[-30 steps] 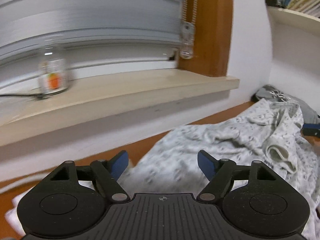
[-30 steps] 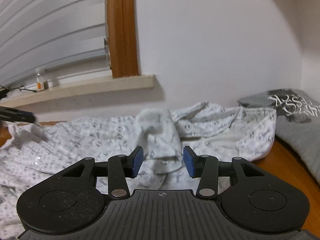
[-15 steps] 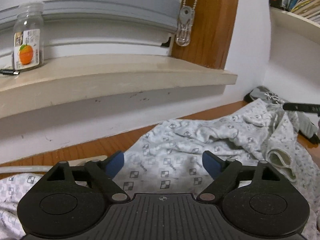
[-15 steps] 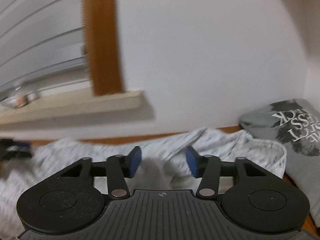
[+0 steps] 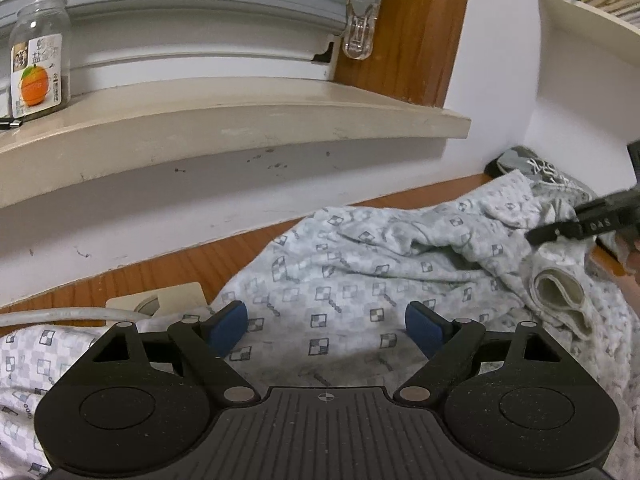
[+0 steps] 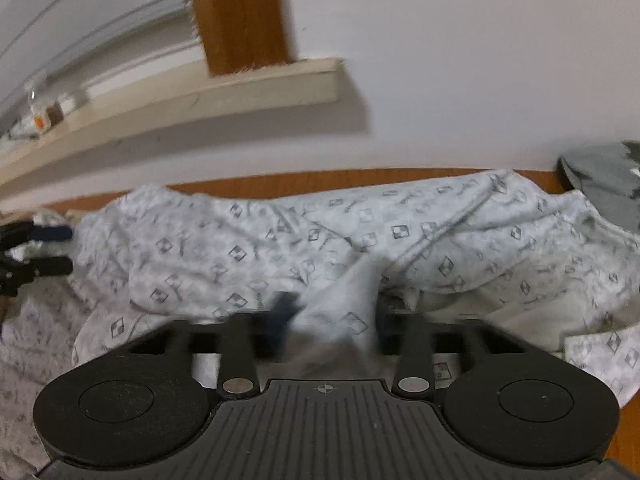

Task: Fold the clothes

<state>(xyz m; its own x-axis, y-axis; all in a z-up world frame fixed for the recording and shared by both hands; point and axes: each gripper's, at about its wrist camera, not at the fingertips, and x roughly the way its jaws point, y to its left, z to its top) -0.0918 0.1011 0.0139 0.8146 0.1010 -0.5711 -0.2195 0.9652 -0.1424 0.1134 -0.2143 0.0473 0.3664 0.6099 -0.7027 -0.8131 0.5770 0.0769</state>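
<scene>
A white garment (image 5: 360,264) with a grey checked print lies crumpled on the wooden table (image 5: 180,264), its ribbed cuff (image 5: 560,300) to the right. My left gripper (image 5: 326,328) hangs open just above its left part, with nothing between the blue pads. In the right wrist view, which is blurred, the same garment (image 6: 280,240) spreads across the table. My right gripper (image 6: 332,316) is closing its jaws on a raised fold of the cloth, which fills the gap between the pads. The right gripper (image 5: 580,226) also shows at the right edge of the left wrist view, and the left gripper (image 6: 52,250) at the left edge of the right wrist view.
A windowsill (image 5: 240,120) juts out over the table's back edge, with a glass jar (image 5: 38,68) standing on it. A white socket plate (image 5: 168,300) and its cable lie by the garment's left end. A grey printed garment (image 6: 604,184) lies at the far right.
My right gripper swung across and dipped onto the garment, and its jaws narrowed around a fold. The left gripper sank a little towards the cloth and spread slightly wider.
</scene>
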